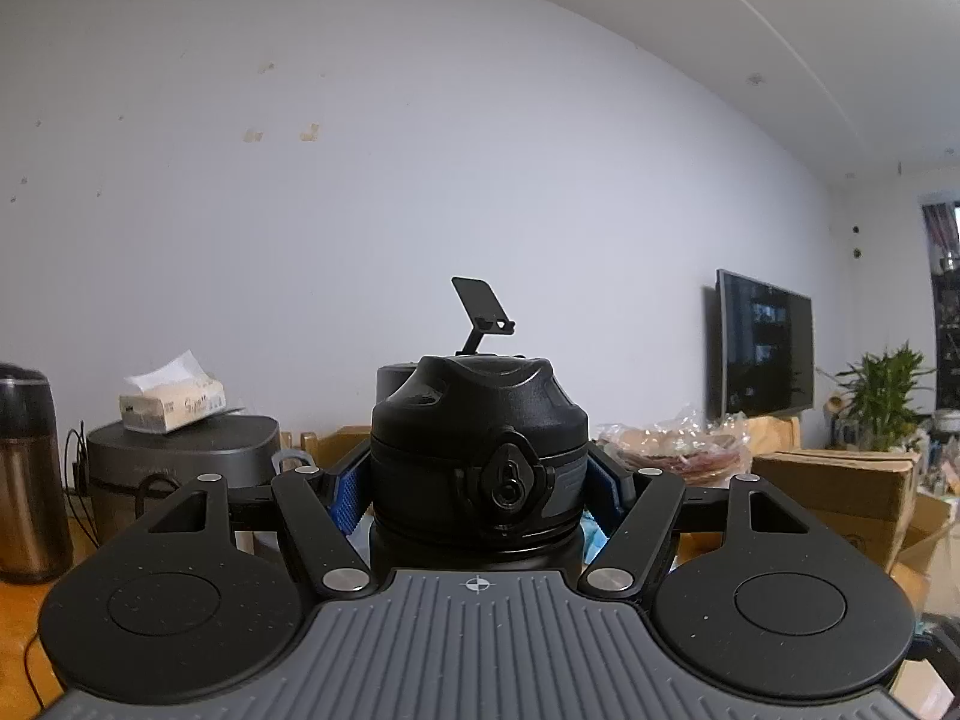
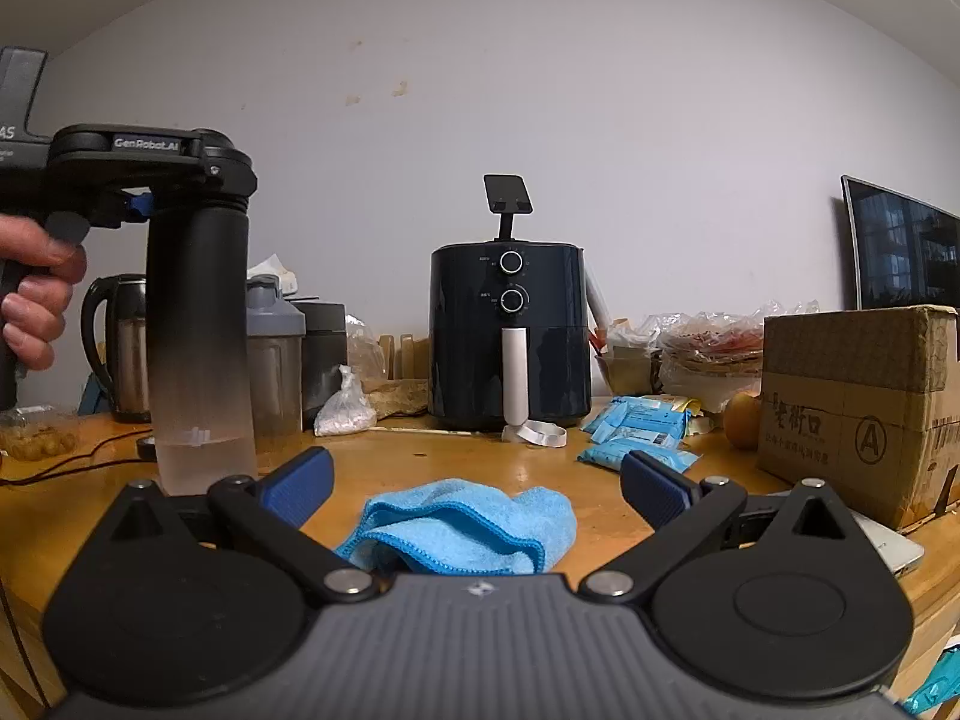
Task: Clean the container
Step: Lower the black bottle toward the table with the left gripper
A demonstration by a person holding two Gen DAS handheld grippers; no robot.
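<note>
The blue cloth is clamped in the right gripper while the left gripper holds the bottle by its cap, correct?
Not quite: in the right wrist view the right gripper is open, with the blue cloth lying loose on the table. The left gripper does hold the bottle by its cap.

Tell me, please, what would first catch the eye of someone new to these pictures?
Most striking is the tall black bottle with a frosted clear base, held by its black lid in the left gripper at the left of the right wrist view. Next comes the crumpled blue microfibre cloth on the wooden table, lying between the open fingers of the right gripper. Behind it, against the wall, stands a dark blue air fryer.
</note>
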